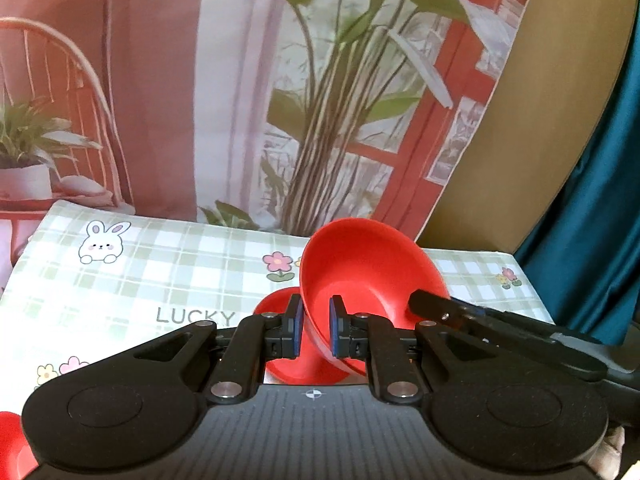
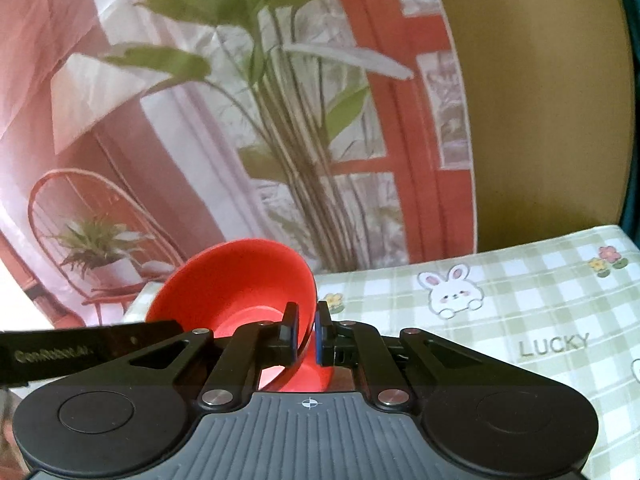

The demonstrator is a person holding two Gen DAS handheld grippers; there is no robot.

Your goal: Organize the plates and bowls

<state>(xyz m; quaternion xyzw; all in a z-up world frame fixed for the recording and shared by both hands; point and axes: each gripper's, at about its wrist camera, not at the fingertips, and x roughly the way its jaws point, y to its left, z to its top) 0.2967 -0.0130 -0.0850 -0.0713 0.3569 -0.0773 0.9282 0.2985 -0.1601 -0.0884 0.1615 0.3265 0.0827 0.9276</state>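
A red bowl (image 1: 372,268) hangs tilted above the table, its hollow facing the camera. My left gripper (image 1: 316,320) is shut on its near rim, blue pads on either side of the wall. From the right, a finger of the right gripper (image 1: 432,304) reaches the bowl's far rim. In the right wrist view the same red bowl (image 2: 240,280) is pinched at its rim by my right gripper (image 2: 307,332), and the left gripper's black finger (image 2: 120,340) meets the bowl's left side. More red (image 1: 296,368) shows under the pads; whether it is this bowl's outside or another dish is unclear.
The table carries a green checked cloth (image 1: 168,276) with a bunny and "LUCKY" printed on it. Another red dish (image 1: 10,444) peeks in at the lower left corner. A printed backdrop of plants (image 1: 320,120) stands behind the table, a teal curtain (image 1: 600,200) to the right.
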